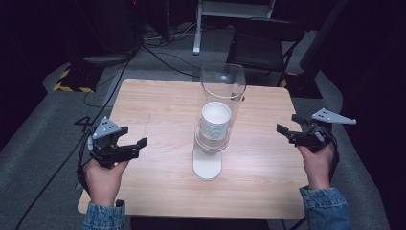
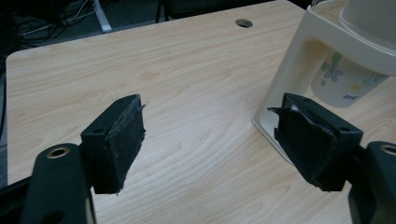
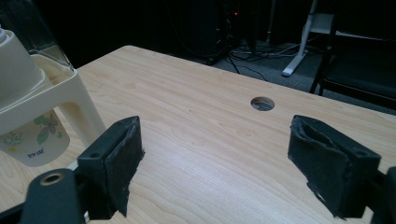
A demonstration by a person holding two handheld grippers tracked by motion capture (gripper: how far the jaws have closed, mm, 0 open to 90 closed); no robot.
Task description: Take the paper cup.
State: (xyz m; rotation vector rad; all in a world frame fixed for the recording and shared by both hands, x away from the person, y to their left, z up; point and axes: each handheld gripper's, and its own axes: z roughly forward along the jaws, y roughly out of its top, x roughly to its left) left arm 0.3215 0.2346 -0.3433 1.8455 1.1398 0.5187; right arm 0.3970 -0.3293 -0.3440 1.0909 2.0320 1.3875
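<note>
The cup dispenser (image 1: 214, 129) stood upright at the middle of the table (image 1: 158, 100), a clear tube on a cream stand, with a stack of paper cups (image 1: 215, 117) inside it. The lowest cup (image 2: 348, 81), printed with small flowers, hung out below the collar, and I could see it from both sides in the gripper views (image 3: 32, 137).

My left gripper (image 1: 128, 146) hovered over the table's left part, well apart from the dispenser, jaws spread wide and holding nothing. My right gripper (image 1: 287, 132) hung near the right edge, likewise parted and empty, also well clear of the stand. Both pointed inward toward the dispenser.

I judged this to be the approach step: nothing had been gripped yet and the cup sat undrawn in its collar. The next move, as I read it, called for one gripper to come in low under the collar and close gently on the hanging cup's wall, then pull straight down. The other would likely need to steady the stand's column (image 3: 84, 109), since the tall tube looked ready to tip under a sideways tug.
</note>
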